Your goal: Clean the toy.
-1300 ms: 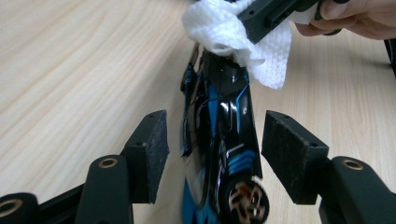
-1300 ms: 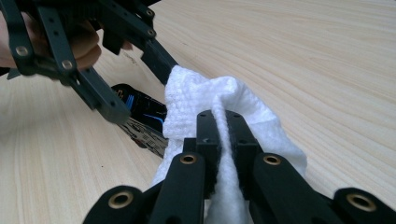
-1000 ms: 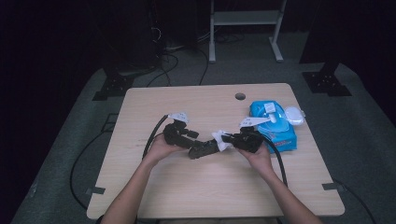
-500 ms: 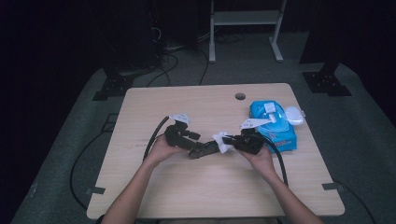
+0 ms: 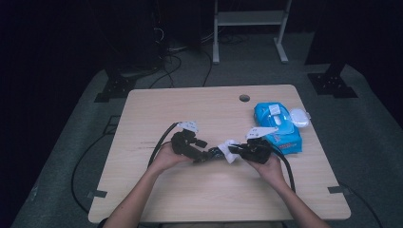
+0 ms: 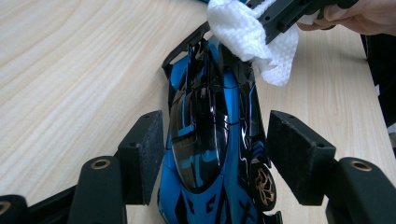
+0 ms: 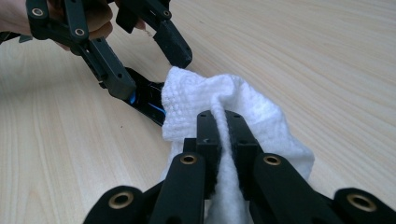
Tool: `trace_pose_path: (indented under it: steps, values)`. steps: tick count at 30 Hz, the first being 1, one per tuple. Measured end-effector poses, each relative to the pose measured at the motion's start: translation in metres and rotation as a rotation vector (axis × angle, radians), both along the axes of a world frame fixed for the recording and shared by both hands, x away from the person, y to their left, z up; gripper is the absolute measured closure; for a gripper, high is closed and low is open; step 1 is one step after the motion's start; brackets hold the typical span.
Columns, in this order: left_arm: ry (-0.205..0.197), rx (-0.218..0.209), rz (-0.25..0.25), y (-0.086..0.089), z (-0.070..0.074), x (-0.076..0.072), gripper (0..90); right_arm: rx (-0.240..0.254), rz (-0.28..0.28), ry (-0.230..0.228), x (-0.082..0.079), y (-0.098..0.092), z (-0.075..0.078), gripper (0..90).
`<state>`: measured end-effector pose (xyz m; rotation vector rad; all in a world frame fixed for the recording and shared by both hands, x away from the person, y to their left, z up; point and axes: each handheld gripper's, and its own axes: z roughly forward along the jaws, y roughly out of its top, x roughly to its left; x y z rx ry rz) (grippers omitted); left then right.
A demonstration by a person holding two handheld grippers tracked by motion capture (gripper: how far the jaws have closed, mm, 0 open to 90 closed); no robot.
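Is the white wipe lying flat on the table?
No, the right gripper pinches the white wipe against the toy car.

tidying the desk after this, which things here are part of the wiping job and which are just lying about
In use:
- toy car, blue and black, between the left gripper pads, which have just been opening
- white wipe, clamped in the right gripper, touching the car

Lying about:
- blue wipes pack on the table, by the right hand

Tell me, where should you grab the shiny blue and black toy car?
Grip the shiny blue and black toy car across its narrow middle, coming from behind with one pad on each long flat side. The left hand-held gripper already straddles it there, pads slightly clear.
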<state>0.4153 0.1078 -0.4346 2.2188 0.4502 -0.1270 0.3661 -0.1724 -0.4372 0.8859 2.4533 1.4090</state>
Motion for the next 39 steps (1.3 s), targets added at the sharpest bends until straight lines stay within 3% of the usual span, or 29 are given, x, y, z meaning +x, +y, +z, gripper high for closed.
trace_pose_path:
  steps: [18, 24, 30, 33, 35, 39]
  values:
    - [-0.053, 0.058, -0.027, -0.014, -0.011, -0.014, 32.7, -0.028, 0.012, 0.017, -0.014, -0.004, -0.010, 84.8]
    - [-0.090, 0.092, -0.028, -0.020, -0.016, -0.019, 29.4, -0.039, 0.014, 0.031, -0.014, -0.005, -0.015, 84.8]
    - [-0.211, 0.132, -0.025, -0.027, -0.018, -0.030, 27.6, -0.058, 0.013, 0.056, -0.013, -0.007, -0.020, 84.8]
    - [-0.227, 0.179, -0.033, -0.030, -0.021, -0.034, 23.6, -0.080, 0.014, 0.060, -0.014, -0.006, -0.022, 84.7]
    - [-0.237, 0.204, -0.045, -0.031, -0.024, -0.036, 22.8, -0.097, 0.027, 0.036, -0.019, -0.002, -0.020, 84.7]
    - [-0.227, 0.198, -0.042, -0.029, -0.024, -0.035, 22.1, -0.095, 0.049, 0.005, -0.025, 0.008, -0.011, 84.7]
